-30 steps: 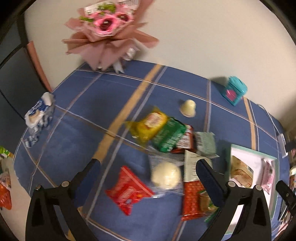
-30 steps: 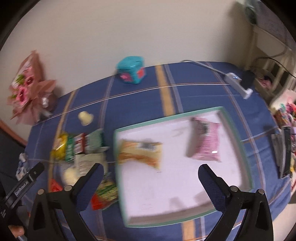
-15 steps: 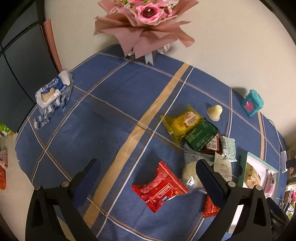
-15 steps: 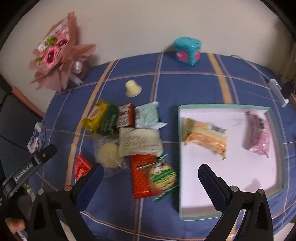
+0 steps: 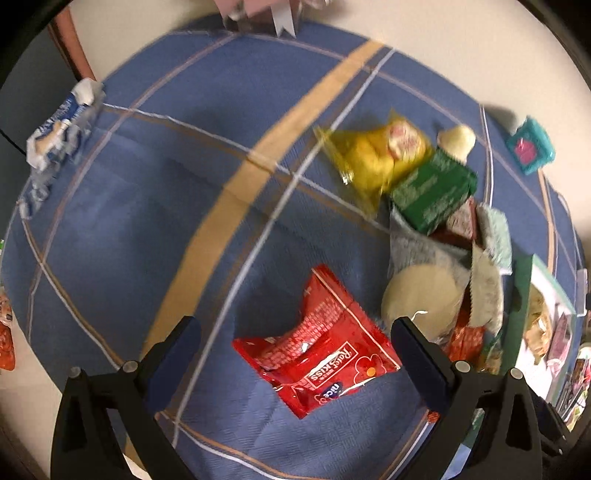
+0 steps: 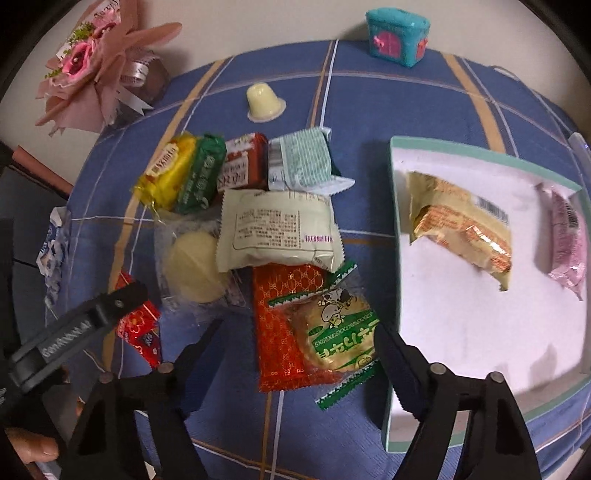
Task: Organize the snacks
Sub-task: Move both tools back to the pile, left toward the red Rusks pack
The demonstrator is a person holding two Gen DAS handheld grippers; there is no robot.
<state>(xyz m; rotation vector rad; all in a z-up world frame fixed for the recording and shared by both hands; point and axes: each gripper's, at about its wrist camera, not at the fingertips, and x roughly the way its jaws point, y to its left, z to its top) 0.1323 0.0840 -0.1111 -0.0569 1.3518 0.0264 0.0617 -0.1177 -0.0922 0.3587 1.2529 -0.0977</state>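
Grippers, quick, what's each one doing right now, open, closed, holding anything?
Left gripper: open, empty, over the red snack packet.
Right gripper: closing, pads not touching the green-and-white cookie packet between them.

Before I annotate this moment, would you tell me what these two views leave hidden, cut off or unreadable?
- Bouquet: left wrist view, cut off by the top edge; only its wrapping and ribbon show.
- Tray: left wrist view, squeezed at the right edge; contents unreadable.
- Round pale snack: right wrist view, partly covered by the cream packet.
- Red packet: right wrist view, mostly hidden behind the left gripper.

A blue plaid-clothed table (image 6: 388, 85) stands against a cream wall (image 6: 258, 26).
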